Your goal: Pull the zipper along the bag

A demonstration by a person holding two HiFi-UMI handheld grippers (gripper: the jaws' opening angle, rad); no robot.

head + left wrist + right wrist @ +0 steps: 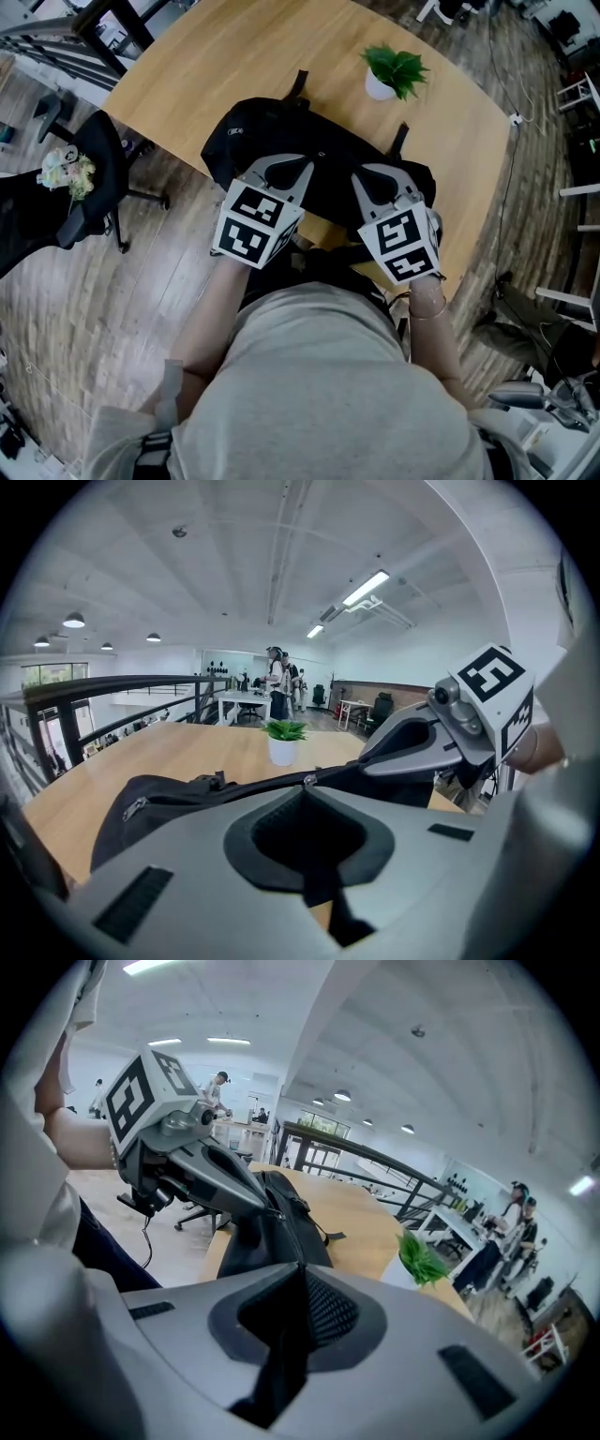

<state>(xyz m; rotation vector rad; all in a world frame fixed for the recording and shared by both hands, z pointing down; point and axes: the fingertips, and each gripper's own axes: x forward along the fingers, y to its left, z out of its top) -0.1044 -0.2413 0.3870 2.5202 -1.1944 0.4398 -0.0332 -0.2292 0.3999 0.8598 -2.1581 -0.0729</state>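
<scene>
Black bag [323,159] is pinched by the right claw [300,1266] to keep it still, while its zipper pull [312,779] is gripped by the left claw [310,788] for pulling.

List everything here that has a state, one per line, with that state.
bag, lying on the table near its front edge
zipper, pull seemingly at the left gripper's tip; open or closed, cannot tell
left gripper, shut on bag
right gripper, shut on bag
plant, upright in its pot, apart from bag
</scene>
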